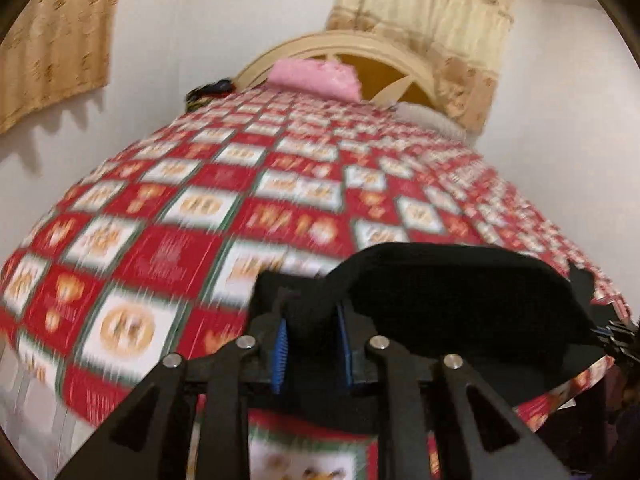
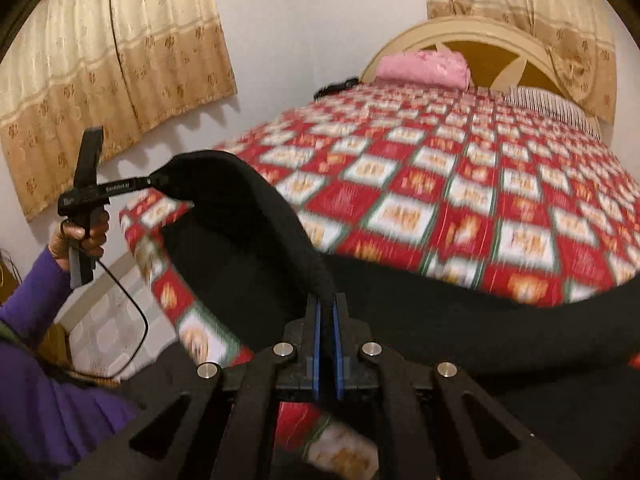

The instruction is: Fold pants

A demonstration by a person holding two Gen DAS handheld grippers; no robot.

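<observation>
The black pants hang off the near edge of the bed, held up at two points of their edge. My right gripper is shut on the black cloth, which sits pinched between the blue pads. In the same view my left gripper is at the left, held by a hand with a purple sleeve, its tip on the pants' raised edge. The left wrist view shows the left gripper with a thick fold of the pants filling the gap between its blue pads.
The bed carries a red, white and green checked cover. A pink folded cloth lies by the cream headboard. Beige curtains hang on the white wall. A black cable trails from the left gripper.
</observation>
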